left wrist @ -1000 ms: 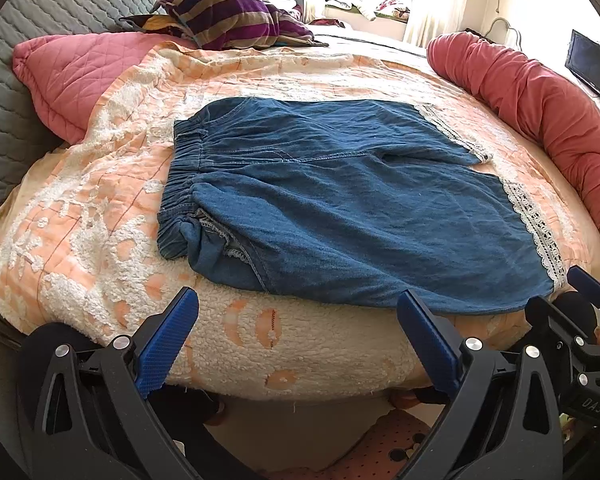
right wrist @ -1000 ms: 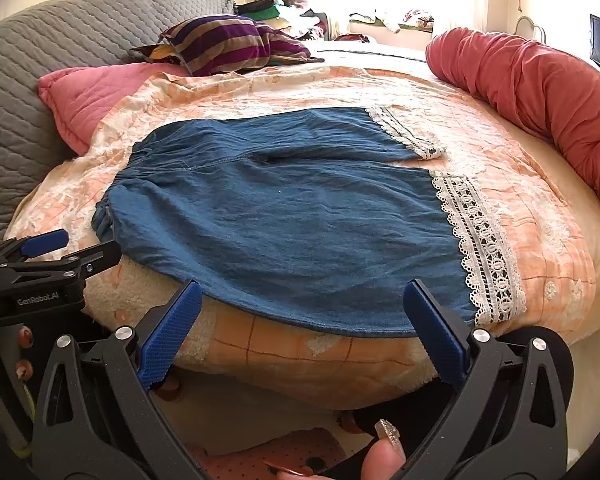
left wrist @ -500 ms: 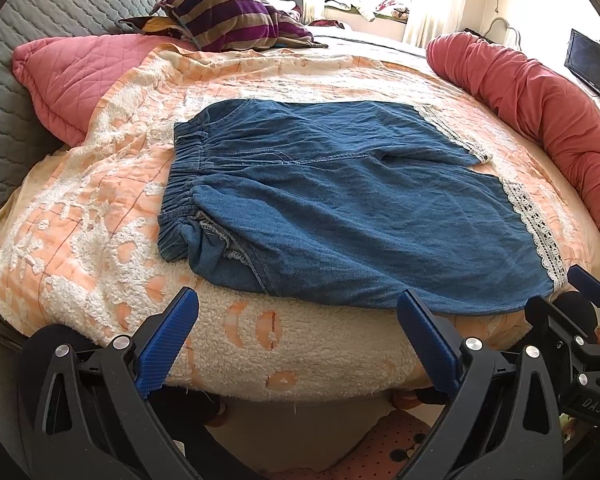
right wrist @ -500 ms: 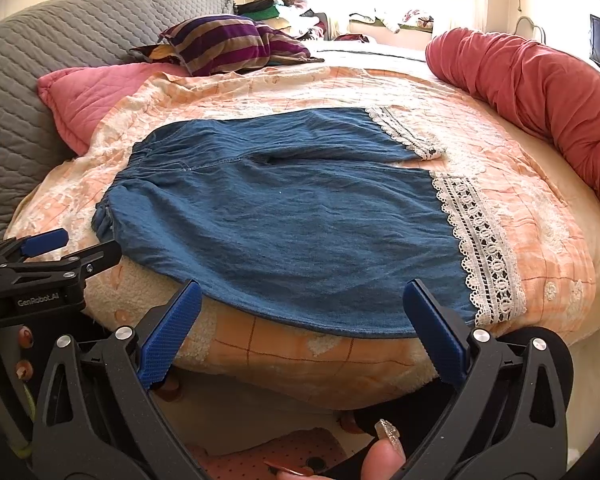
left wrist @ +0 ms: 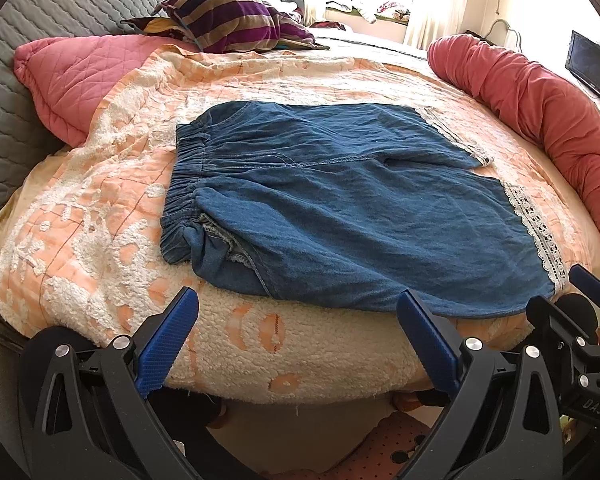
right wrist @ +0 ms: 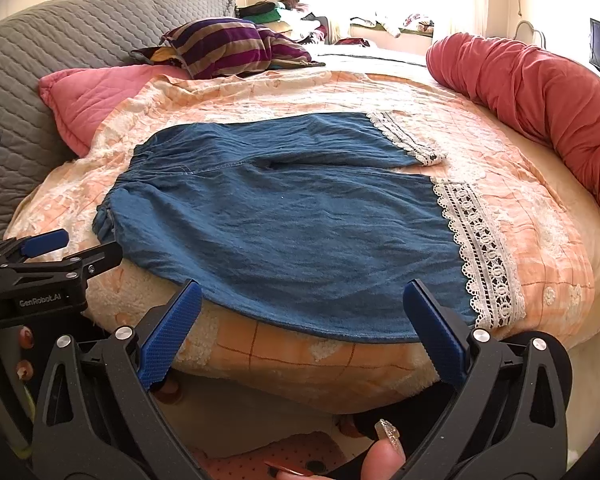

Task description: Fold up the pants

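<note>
In the left wrist view, a pink quilted pillow (left wrist: pixel 80 80) is lying at the upper left of the frame against a grey quilted headboard (left wrist: pixel 32 40), with a striped cushion (left wrist: pixel 228 20) behind it. The blue denim pants (left wrist: pixel 340 208) are lying flat across the middle of the frame on the peach and white bedspread (left wrist: pixel 92 208). Their gathered elastic waistband is sitting at centre left, rumpled at its lower corner where a pale inner seam is showing. The two wide legs are running toward the right, each ending in a white lace hem; the far leg is looking shorter than the near one. A red rolled bolster (left wrist: pixel 540 112) is curving along the right edge.

The left gripper (left wrist: pixel 296 340) is hovering at the bottom of the frame with its blue fingers spread wide, holding nothing, just short of the bed's edge. In the right wrist view, the right gripper (right wrist: pixel 300 328) is likewise gaping and unloaded, below the near leg's lower edge.
</note>
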Demonstrator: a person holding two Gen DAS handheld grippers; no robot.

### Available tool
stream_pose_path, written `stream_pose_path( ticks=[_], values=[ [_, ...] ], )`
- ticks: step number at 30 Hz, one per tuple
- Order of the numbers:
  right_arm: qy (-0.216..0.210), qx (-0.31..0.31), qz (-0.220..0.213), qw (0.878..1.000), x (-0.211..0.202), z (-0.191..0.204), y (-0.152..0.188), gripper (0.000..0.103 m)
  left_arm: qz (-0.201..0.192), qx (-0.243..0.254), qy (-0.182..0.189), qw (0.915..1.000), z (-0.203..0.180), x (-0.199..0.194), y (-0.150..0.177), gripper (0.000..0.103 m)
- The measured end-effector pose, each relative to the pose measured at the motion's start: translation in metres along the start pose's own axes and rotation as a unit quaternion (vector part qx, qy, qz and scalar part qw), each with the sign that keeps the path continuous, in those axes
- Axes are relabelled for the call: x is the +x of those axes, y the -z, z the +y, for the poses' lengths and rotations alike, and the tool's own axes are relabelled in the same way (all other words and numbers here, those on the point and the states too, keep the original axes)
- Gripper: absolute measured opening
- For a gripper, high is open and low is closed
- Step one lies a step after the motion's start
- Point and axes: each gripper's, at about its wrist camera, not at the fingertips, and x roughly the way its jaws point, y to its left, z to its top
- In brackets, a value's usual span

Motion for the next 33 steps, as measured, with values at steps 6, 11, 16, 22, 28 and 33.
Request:
stream_pose_path(
  ticks=[6, 11, 16, 22, 28, 33],
  values=[
    [0.001, -0.002, -0.001, 1.000, 0.000, 0.001, -0.001, 0.095, 0.000, -0.001, 0.001, 1.0000, 0.002, 0.001, -0.001, 0.099],
    [0.001, -0.003, 0.003, 1.000, 0.002, 0.001, -0.004, 0.095, 0.002, -0.001, 0.001, 1.0000, 0.003, 0.002, -0.001, 0.099],
    [-0.001, -0.007, 0.001, 1.000, 0.009, 0.000, -0.015, 0.095, 0.004, -0.008, -0.001, 1.0000, 0.012, 0.011, -0.011, 0.099],
    [-0.034, -0.024, 0.008, 0.999, 0.031, 0.002, -0.042, 0.095, -0.002, -0.013, -0.010, 0.9999, 0.023, 0.022, -0.029, 0.099],
    [-0.082, -0.046, 0.009, 0.995, 0.057, 0.014, -0.077, 0.095, 0.005, -0.032, -0.011, 0.9994, 0.045, 0.042, -0.054, 0.099],
    [-0.087, -0.068, -0.003, 0.994, 0.078, 0.029, -0.107, 0.095, 0.001, -0.056, -0.021, 0.9982, 0.073, 0.058, -0.079, 0.099]
  ],
)
